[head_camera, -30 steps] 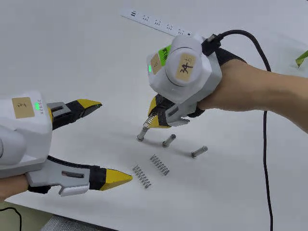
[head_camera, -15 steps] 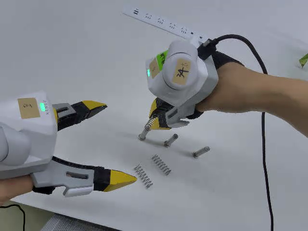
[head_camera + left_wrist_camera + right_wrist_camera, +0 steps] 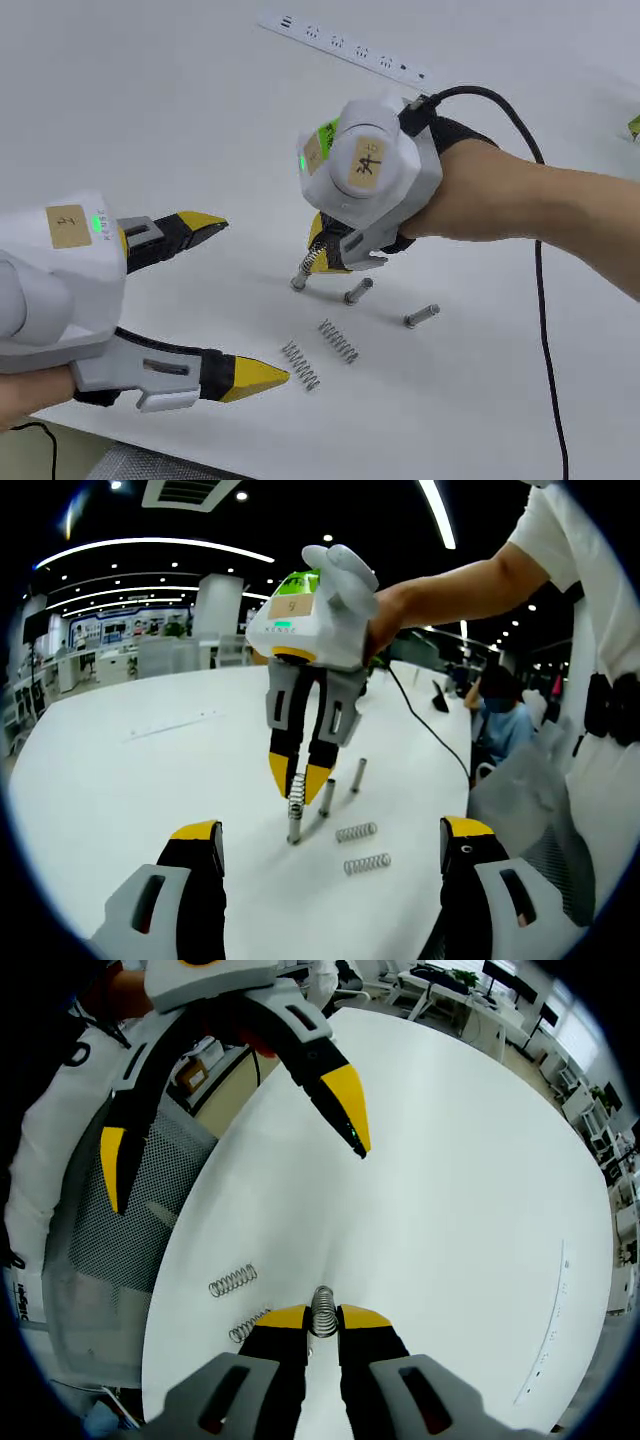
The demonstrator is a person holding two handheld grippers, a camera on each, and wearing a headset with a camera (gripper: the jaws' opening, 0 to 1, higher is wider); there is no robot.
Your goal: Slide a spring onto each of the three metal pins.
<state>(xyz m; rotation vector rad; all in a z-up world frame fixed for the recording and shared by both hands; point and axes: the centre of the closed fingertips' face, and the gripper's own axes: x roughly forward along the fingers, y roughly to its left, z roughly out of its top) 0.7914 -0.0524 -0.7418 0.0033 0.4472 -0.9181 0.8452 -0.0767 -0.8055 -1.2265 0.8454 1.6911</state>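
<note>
At the lower left of the head view, your left claw (image 3: pixel 255 300) is wide open and holds nothing. Just right of it, two springs (image 3: pixel 299 364) lie loose on the surface (image 3: pixel 150 120), not yet used. Above them, at the centre, your right claw (image 3: pixel 322 258) is closed on the first spring (image 3: pixel 310 262), which seems partly over the left pin (image 3: pixel 298 282). The two pins (image 3: pixel 357 291) further right are bare, so most of the task is left. The cable (image 3: pixel 545 300) at the right is well apart, and nothing blocks you.

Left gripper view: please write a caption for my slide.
Right gripper holds a coiled metal spring on an upright metal pin; two loose springs lie on the white table.
</note>
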